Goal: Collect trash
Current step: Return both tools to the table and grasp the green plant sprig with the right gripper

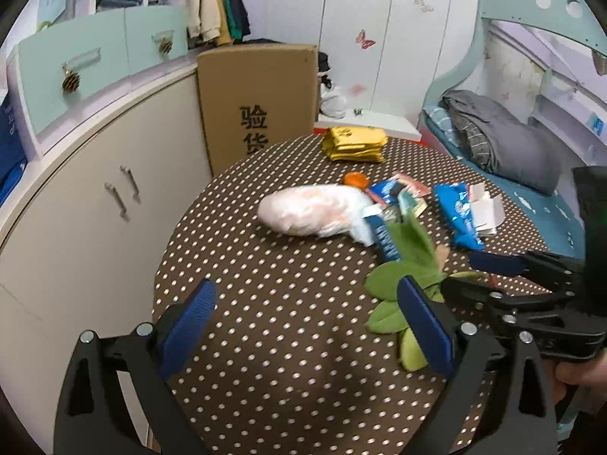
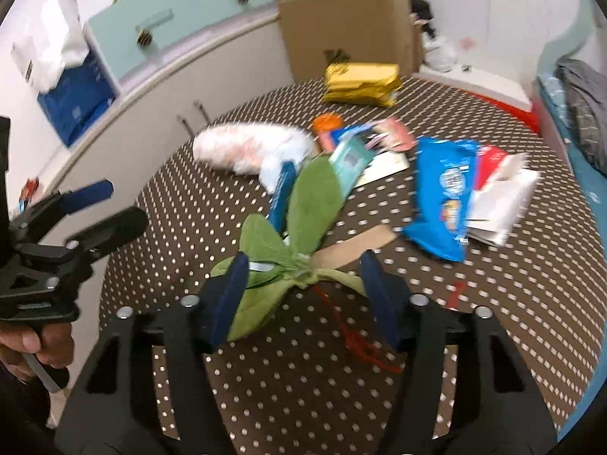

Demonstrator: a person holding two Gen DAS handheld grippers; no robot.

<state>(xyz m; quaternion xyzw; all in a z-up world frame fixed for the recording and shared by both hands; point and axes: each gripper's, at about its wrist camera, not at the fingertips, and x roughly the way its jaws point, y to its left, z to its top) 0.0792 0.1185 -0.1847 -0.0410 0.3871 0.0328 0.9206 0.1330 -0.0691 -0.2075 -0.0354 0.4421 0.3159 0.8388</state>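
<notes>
A bunch of green leaves [image 2: 303, 204] tied at the stem lies on the brown dotted table [image 2: 303, 386]. My right gripper [image 2: 305, 265] stands around the knot, its blue pads either side and the right pad apart from it. The same leaves [image 1: 402, 273] lie by my left gripper's right finger. That left gripper [image 1: 306, 292] is open over bare cloth. Beyond lie a white plastic bag bundle [image 1: 311, 208], a blue snack wrapper [image 1: 455, 212], small torn wrappers [image 1: 398, 193] and an orange cap [image 1: 356, 180]. The right gripper [image 1: 459, 273] comes in from the right edge.
Yellow packets [image 1: 354, 144] are stacked at the table's far edge before a cardboard box [image 1: 258, 102]. A cabinet [image 1: 95, 197] runs along the left and a bed [image 1: 512, 144] along the right. White paper [image 2: 500, 204] and a red string [image 2: 356, 337] lie near the wrappers.
</notes>
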